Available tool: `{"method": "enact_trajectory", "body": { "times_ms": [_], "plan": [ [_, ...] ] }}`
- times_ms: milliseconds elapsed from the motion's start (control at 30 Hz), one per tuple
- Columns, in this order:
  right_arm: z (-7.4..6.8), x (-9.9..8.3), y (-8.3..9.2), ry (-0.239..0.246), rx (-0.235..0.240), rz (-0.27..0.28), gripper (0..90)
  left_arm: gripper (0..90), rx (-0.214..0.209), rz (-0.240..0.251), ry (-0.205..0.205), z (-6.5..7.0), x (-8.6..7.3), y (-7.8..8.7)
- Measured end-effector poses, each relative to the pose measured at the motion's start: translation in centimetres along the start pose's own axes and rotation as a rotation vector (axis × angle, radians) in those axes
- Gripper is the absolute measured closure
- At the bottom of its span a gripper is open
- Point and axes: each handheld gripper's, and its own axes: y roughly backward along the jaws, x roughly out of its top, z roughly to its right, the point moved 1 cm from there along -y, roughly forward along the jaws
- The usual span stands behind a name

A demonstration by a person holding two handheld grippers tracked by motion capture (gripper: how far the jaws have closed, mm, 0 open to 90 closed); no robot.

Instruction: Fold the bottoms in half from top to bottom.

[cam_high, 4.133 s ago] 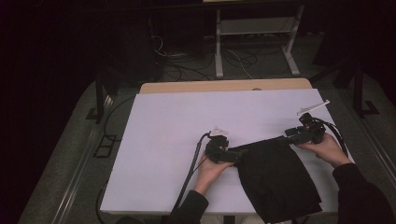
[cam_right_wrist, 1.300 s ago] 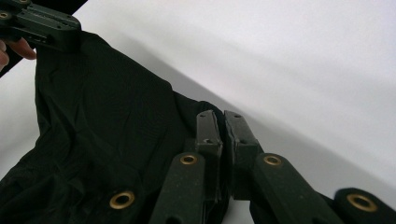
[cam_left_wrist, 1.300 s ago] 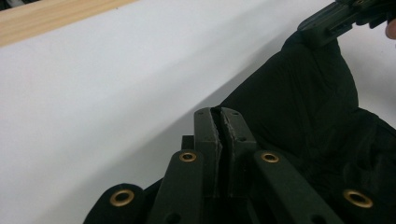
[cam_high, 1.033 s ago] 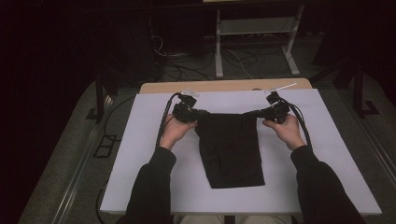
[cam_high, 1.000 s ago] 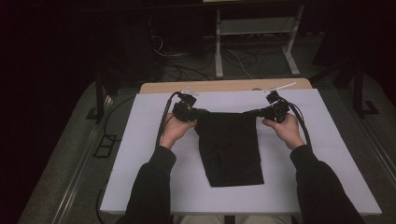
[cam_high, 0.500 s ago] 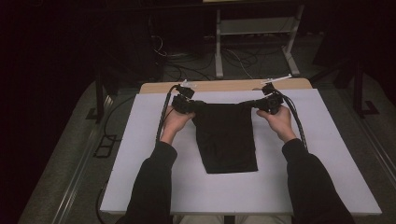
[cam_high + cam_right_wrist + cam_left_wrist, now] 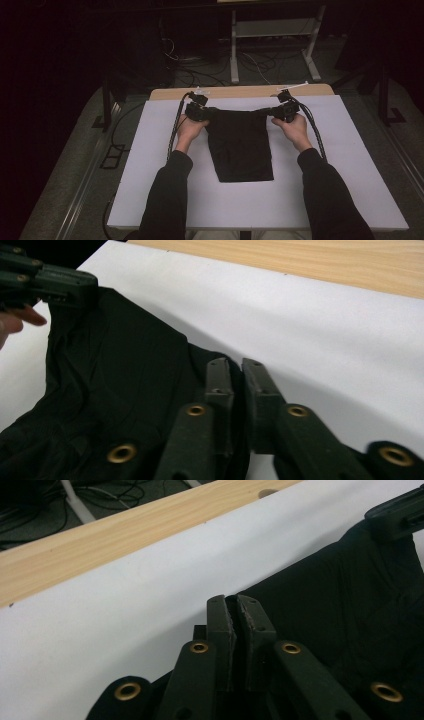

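Note:
A black cloth (image 7: 240,145) lies flat on the white table cover (image 7: 350,170), its top edge stretched between my two grippers. My left gripper (image 7: 206,114) is at the cloth's far left corner. In the left gripper view its jaws (image 7: 235,602) stand almost together, pinching the corner of the cloth (image 7: 340,605), and have just been opening slightly. My right gripper (image 7: 274,113) is at the far right corner. Its jaws (image 7: 235,365) have just been opening and show a narrow gap, with the cloth's edge (image 7: 115,370) against the left jaw.
A bare wooden strip (image 7: 240,91) of the table runs along the far edge, just beyond the grippers. Cables (image 7: 315,135) trail from both grippers over the cover. Behind the table is a dark floor with a white stand (image 7: 272,35) and wires.
Both hands have moved toward the far edge and slightly down, drawing the cloth away from the person. The cloth now lies spread flat higher up on the cover.

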Motion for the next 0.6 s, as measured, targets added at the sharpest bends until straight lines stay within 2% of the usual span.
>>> {"method": "enact_trajectory", "body": {
  "times_ms": [100, 200, 267, 367, 467, 533, 600],
  "plan": [
    [0.2, -0.1, -0.1, -0.026, 0.002, 0.004, 60.2, 69.1, 0.014, 0.014, 0.014, 0.1, -0.4, 0.0],
    [0.3, -0.3, 0.0, -0.036, -0.016, -0.012, 42.0, 45.0, 0.054, 0.026, 0.034, 0.2, -1.0, 0.1],
    [0.3, -0.5, 0.2, -0.027, -0.029, -0.008, 30.6, 32.3, 0.061, 0.028, 0.049, 0.0, -1.4, 0.3],
    [0.3, -0.8, 0.6, -0.015, -0.052, -0.023, 15.1, 19.1, 0.041, 0.033, 0.096, -0.5, -2.0, 0.6],
    [0.2, -1.2, 1.4, 0.007, -0.046, -0.009, 9.4, 7.2, 0.012, 0.048, 0.118, -1.0, -2.5, 1.1],
    [0.2, -1.5, 1.9, 0.011, -0.032, -0.010, 0.2, 0.5, 0.003, 0.056, 0.106, -1.2, -2.8, 1.4],
    [0.2, -1.8, 2.2, 0.020, -0.030, -0.014, 0.0, 0.0, -0.007, 0.071, 0.086, -1.3, -3.1, 1.9]
  ]
}}
